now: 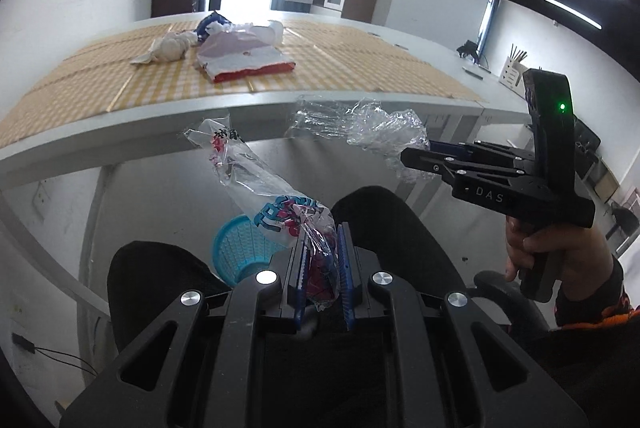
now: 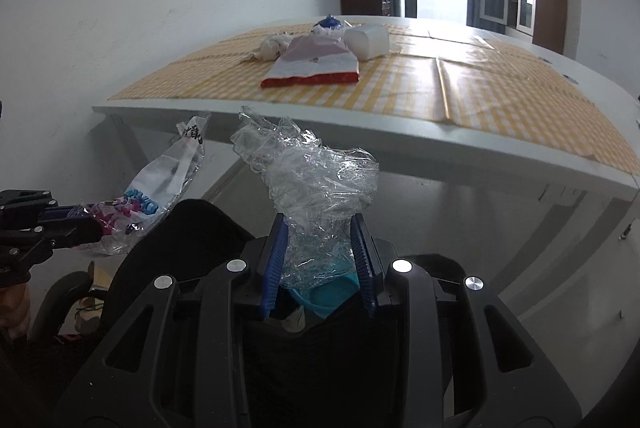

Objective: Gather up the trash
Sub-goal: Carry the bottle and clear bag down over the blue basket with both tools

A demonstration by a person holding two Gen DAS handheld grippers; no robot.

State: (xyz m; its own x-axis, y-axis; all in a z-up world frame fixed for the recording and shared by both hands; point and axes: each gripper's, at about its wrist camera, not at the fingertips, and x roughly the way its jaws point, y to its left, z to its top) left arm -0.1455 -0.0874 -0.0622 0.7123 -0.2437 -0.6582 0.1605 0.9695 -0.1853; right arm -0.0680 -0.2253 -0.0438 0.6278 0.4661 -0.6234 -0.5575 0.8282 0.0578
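The left gripper [image 1: 322, 260] is squeezed tight on a printed wrapper [image 1: 276, 203]; the wrapper is clear plastic with pink, blue and white print and some black characters near its top, too crumpled to read; it sticks up and away from the blue fingers [image 1: 345, 260], in the air below the table's front edge. The right gripper [image 2: 320, 260] is clamped on a crumpled clear plastic [image 2: 316, 179]; that ball of see-through film bulges out past the blue pads [image 2: 362, 260]; it too hangs in the air in front of the table [image 2: 360, 135]. In the left view the side of the right gripper shows the letters "DAS".

A teal basket [image 1: 240, 248] sits on the floor below both grippers, near the person's dark knees.

On the table lies a yellow checked cloth [image 2: 500, 83]; on it rest a red and white bag [image 2: 316, 65], a white tissue wad [image 2: 274, 47], a white roll [image 2: 368, 41] and something blue [image 2: 328, 23] behind them, all close together.
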